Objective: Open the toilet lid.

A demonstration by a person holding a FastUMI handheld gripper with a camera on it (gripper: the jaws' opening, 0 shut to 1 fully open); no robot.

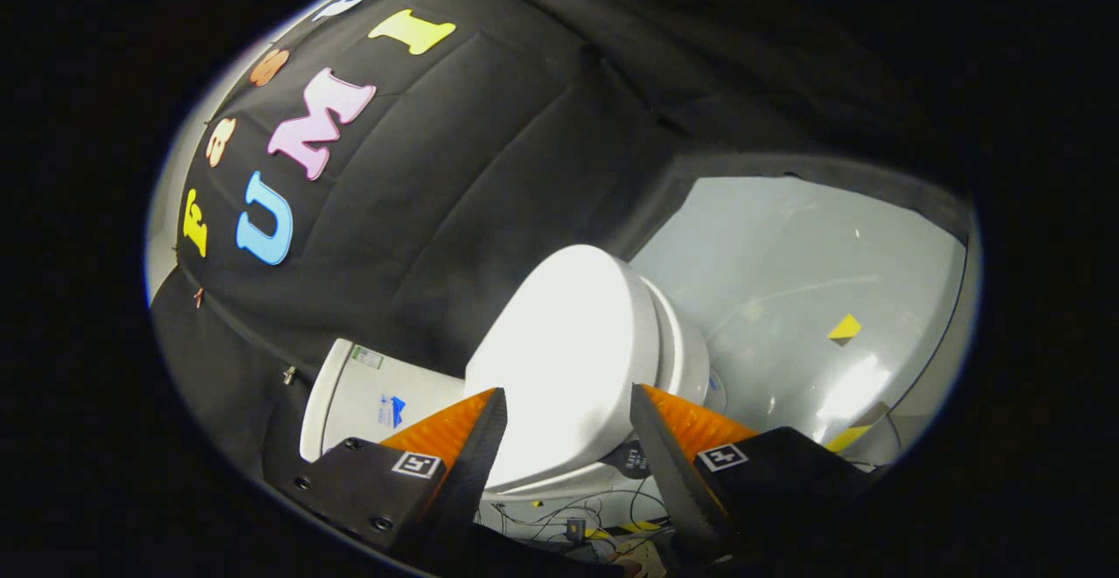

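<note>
A white toilet stands ahead, seen rolled to one side. Its glossy lid lies down flat on the seat and bowl. The tank sits behind the lid, against the black cloth wall. My gripper is open, and the lid's near part shows through the gap between the two fingers. Neither finger presses on the lid; I cannot tell how far the tips are from its surface.
The pale grey floor stretches beyond the bowl, with yellow tape marks on it. Loose cables lie on the floor below the toilet's rim. The black cloth wall closes in behind the tank.
</note>
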